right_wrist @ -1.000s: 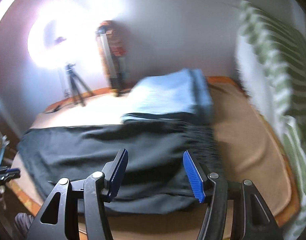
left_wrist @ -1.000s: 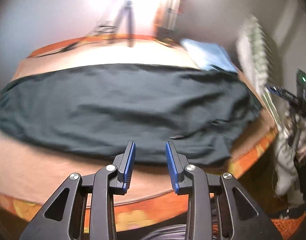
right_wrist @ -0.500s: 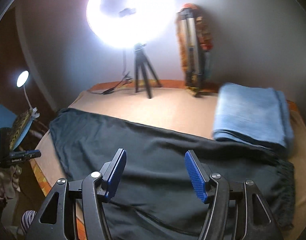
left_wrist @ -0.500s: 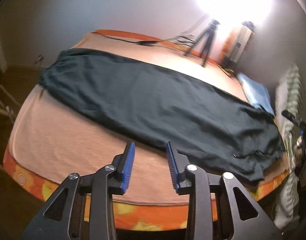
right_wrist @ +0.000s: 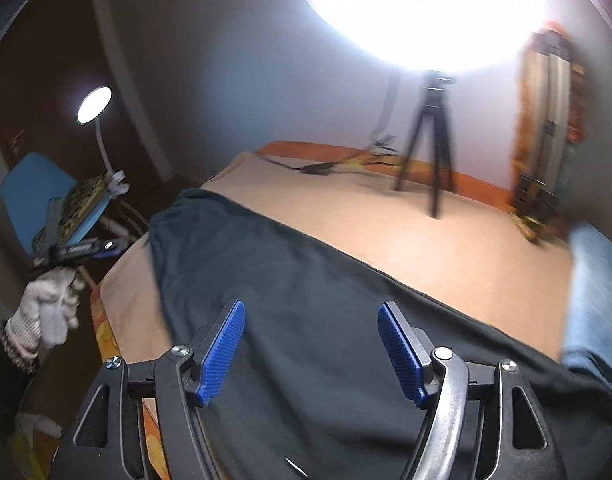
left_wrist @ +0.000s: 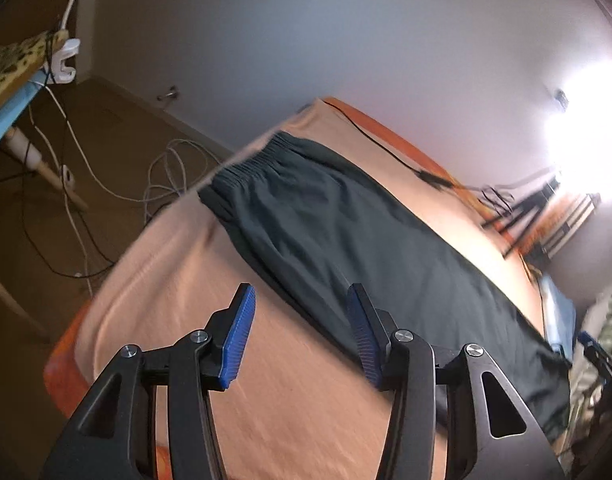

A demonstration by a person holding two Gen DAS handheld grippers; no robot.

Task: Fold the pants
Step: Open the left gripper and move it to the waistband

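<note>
Dark green pants (left_wrist: 366, 248) lie flat and stretched out on a bed with a peach sheet (left_wrist: 178, 288). Their elastic waistband (left_wrist: 246, 164) is at the far left end in the left wrist view. My left gripper (left_wrist: 300, 334) is open and empty, above the sheet at the pants' near edge. In the right wrist view the pants (right_wrist: 306, 300) fill the foreground. My right gripper (right_wrist: 312, 350) is open and empty, hovering over the cloth. The left gripper also shows there (right_wrist: 74, 250), held by a gloved hand at the left.
A folded light blue cloth (right_wrist: 594, 280) lies on the bed at the right. A ring light on a tripod (right_wrist: 430, 152) and a black cable (right_wrist: 318, 168) sit at the far side. Cables (left_wrist: 162, 176) lie on the floor. A lamp (right_wrist: 94, 104) and blue chair (right_wrist: 30, 196) stand left.
Both views have swung left toward the waistband end of the pants. The left gripper's jaws have opened wider. The right gripper stays open over the cloth.
</note>
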